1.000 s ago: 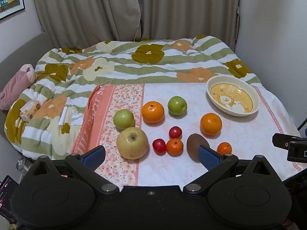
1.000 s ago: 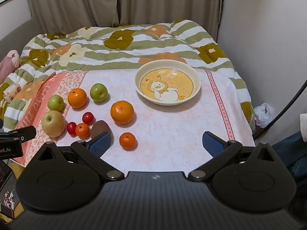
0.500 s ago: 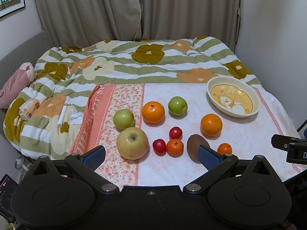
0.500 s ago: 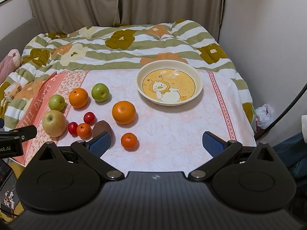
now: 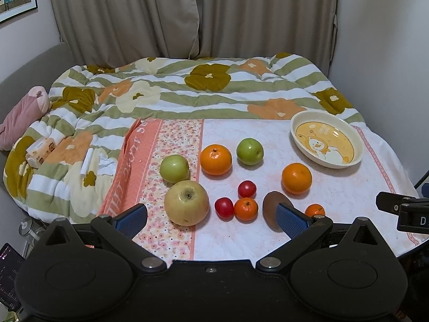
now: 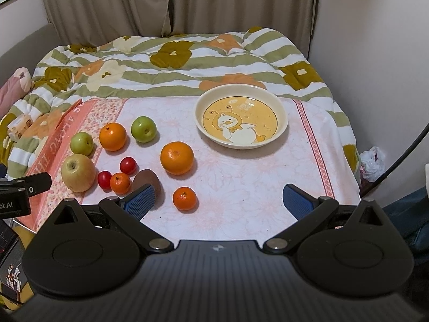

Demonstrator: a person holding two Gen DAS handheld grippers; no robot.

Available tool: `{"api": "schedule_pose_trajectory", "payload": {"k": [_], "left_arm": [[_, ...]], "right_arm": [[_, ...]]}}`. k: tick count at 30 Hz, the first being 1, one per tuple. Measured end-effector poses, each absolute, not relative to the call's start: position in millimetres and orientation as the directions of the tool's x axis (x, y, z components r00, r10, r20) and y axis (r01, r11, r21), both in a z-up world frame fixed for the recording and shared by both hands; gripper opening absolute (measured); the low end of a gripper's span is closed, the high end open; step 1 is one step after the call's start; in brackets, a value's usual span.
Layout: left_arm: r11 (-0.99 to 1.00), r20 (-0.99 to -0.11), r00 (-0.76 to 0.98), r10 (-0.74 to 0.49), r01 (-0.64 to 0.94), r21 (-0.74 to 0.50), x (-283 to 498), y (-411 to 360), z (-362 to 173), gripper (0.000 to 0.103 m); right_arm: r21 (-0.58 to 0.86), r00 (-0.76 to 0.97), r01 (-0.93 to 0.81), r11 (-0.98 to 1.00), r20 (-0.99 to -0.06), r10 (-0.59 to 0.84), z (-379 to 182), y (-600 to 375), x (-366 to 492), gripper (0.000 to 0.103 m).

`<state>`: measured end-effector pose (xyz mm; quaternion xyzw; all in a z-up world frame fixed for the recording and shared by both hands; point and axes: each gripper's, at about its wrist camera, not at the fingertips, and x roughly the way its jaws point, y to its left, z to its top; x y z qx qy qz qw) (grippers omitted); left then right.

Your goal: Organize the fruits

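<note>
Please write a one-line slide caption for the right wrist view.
Open right hand-held gripper faces scattered fruits and an empty bowl.

On the cloth (image 6: 241,182) spread over the bed, the bowl (image 6: 280,112) sits toward the far right, well apart from the fruit gathered at the left. Nearest the left edge, the large apple (image 6: 78,172) lies in front of a smaller apple (image 6: 82,142), with an orange (image 6: 113,136) and another apple (image 6: 143,129) in a row to the right. Two small round fruits (image 6: 128,165) and a mandarin (image 6: 120,183) cluster before them, a kiwi (image 6: 146,178) just beside; a big orange (image 6: 177,157) lies between cluster and bowl, a lone mandarin (image 6: 184,198) nearest.
</note>
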<state>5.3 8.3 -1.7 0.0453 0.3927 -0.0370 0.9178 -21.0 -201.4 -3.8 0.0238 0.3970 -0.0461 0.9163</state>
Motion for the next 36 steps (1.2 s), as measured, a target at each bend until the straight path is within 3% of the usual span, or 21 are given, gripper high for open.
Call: {"api": "schedule_pose_trajectory", "payload": {"k": [36], "left_arm": [[0.994,-0.720,0.693,-0.028,0.098,0.056,12.9,10.1,1.2,0.103]], "right_arm": [[0.013,0.680,0.109,0.994,-0.730,-0.065,-2.7,-201.8,-20.3,0.103]]}}
